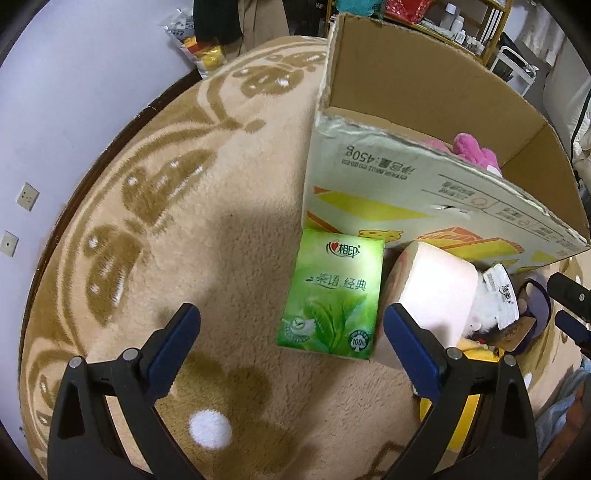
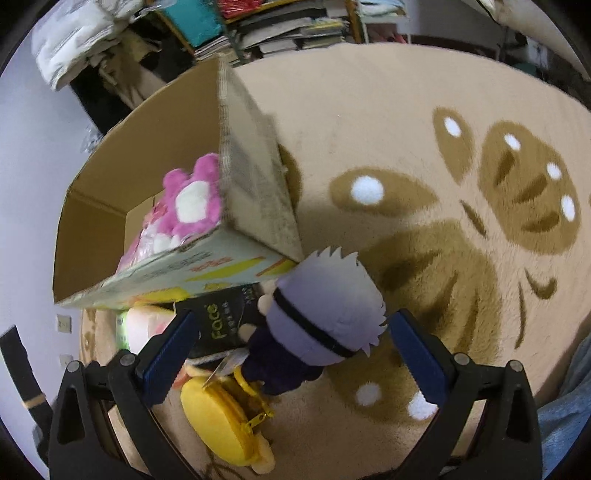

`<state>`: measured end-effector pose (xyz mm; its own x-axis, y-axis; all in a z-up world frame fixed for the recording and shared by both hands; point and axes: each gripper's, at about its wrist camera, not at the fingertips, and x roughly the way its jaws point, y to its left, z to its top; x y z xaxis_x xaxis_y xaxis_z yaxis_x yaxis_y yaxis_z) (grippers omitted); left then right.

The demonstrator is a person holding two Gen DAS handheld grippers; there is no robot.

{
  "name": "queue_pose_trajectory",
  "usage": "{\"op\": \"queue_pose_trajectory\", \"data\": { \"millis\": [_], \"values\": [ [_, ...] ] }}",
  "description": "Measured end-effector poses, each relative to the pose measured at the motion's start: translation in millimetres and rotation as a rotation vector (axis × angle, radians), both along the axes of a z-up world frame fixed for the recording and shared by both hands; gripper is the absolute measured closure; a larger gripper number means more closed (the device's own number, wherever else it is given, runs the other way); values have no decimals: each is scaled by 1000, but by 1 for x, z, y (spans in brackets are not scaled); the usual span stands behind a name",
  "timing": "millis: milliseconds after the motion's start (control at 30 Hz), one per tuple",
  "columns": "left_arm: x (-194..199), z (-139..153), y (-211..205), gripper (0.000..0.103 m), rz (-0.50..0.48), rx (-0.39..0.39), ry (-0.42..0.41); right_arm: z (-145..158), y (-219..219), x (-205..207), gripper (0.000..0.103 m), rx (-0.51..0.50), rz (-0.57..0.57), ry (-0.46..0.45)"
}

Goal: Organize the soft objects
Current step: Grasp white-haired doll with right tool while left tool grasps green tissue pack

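Note:
A green tissue pack [image 1: 332, 295] lies on the beige rug against an open cardboard box [image 1: 406, 192]. My left gripper [image 1: 291, 325] is open above the rug, the pack between its fingers, not touched. A pink tissue roll [image 1: 436, 291] lies beside the right finger. In the box sits a pink plush [image 1: 476, 149], also in the right wrist view [image 2: 192, 199]. My right gripper [image 2: 291, 339] is open around a white-haired plush doll [image 2: 325, 317]. Near it lie a yellow plush [image 2: 221, 421] and a black Face pack [image 2: 221, 325].
The box [image 2: 147, 177] stands on a round patterned rug [image 2: 443, 184]. Cluttered shelves [image 2: 277, 26] stand behind it. A white wall with sockets [image 1: 27, 195] is at the left. My right gripper's tip [image 1: 570, 306] shows at the right edge.

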<state>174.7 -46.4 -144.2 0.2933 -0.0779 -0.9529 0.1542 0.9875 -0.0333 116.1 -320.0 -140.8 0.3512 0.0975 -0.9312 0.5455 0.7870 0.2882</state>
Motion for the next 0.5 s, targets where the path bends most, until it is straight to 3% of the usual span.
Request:
{"op": "queue_pose_trajectory", "data": {
  "millis": [267, 367, 500],
  "values": [
    [11, -14, 1, 4, 11, -14, 25, -22, -6, 8, 0, 19, -21, 49],
    [12, -17, 1, 4, 14, -17, 30, -29, -6, 13, 8, 27, -19, 64],
    [14, -19, 1, 4, 16, -11, 31, -34, -4, 17, 9, 16, -8, 77]
  ]
}}
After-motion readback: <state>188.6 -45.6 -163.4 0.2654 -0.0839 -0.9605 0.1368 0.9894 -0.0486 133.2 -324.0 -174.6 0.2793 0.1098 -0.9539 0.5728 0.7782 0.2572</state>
